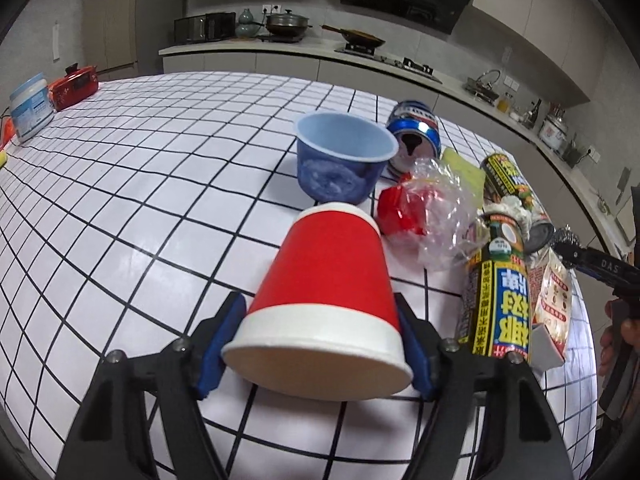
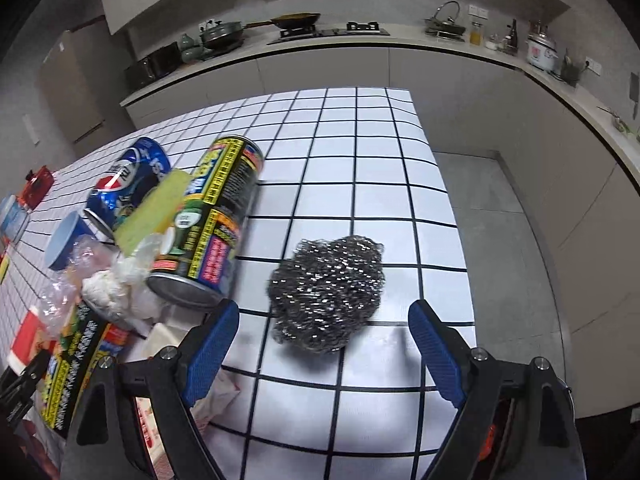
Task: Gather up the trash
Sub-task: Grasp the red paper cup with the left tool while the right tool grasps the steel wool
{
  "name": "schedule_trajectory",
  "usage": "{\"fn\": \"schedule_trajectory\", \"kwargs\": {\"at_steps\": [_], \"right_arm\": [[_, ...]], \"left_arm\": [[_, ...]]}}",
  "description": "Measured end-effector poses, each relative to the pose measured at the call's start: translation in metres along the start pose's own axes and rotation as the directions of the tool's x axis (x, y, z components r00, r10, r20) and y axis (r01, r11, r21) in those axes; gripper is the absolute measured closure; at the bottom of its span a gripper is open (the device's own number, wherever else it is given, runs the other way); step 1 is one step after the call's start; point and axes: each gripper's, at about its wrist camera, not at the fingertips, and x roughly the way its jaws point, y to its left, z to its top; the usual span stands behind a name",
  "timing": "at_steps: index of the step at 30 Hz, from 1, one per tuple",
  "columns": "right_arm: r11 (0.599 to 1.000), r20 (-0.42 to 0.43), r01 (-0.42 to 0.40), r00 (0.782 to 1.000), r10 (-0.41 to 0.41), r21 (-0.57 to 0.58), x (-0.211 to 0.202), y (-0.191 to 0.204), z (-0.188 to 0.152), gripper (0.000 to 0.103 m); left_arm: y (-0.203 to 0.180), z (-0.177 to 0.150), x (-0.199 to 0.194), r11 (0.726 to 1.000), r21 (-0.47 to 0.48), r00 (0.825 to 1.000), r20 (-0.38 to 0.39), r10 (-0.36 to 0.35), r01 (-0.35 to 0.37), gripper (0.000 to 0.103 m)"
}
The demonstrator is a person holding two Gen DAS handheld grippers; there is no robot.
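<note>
A red paper cup (image 1: 324, 292) lies on its side on the white grid-patterned table (image 1: 140, 200), mouth toward the camera. My left gripper (image 1: 319, 304) is shut on it, a blue pad pressed against each side near the rim. Behind it are a blue plastic cup (image 1: 340, 160), a blue soda can (image 1: 416, 132), crumpled red and clear plastic (image 1: 424, 208) and a yellow-green spray can (image 1: 496, 300). A steel wool scourer (image 2: 326, 292) rests on the table (image 2: 360, 140). My right gripper (image 2: 324, 308) is open around its near side, its pads clear of it.
A second spray can (image 2: 216, 224), a yellow sponge (image 2: 156, 208), white wadding (image 2: 108, 292) and paper packets lie left of the scourer. A white jar (image 1: 32, 108) and a red box (image 1: 74, 86) stand far left. The table's right edge drops to the floor (image 2: 500, 220).
</note>
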Motion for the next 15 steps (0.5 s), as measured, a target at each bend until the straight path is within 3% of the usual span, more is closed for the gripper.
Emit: {"fn": "schedule_trajectory", "kwargs": {"at_steps": [2,4,5,6,15], "right_arm": [[1.000,-0.001,-0.007,1.000,0.007,0.006,0.001,-0.002,-0.001,0.019],[1.000,0.001,-0.002,1.000,0.002,-0.003,0.004,-0.002,-0.001,0.028],[1.000,-0.006,-0.006,1.000,0.006,-0.003,0.007,-0.002,-0.001,0.046],[1.000,-0.013,-0.014,1.000,0.014,-0.001,0.009,-0.002,-0.001,0.052],[0.999,0.006,-0.031,1.000,0.031,-0.015,-0.005,-0.003,-0.008,0.056]], "left_arm": [[0.000,-0.002,-0.002,1.000,-0.005,1.000,0.003,-0.004,0.004,0.026],[0.001,-0.002,-0.002,1.000,-0.004,1.000,0.009,-0.008,0.008,0.026],[0.001,-0.002,-0.001,1.000,-0.004,1.000,0.009,-0.016,0.016,0.030],[0.002,-0.002,-0.001,1.000,-0.007,1.000,0.011,-0.022,0.022,0.032],[-0.005,0.004,-0.012,0.999,0.004,0.998,0.053,-0.040,0.040,0.036]]}}
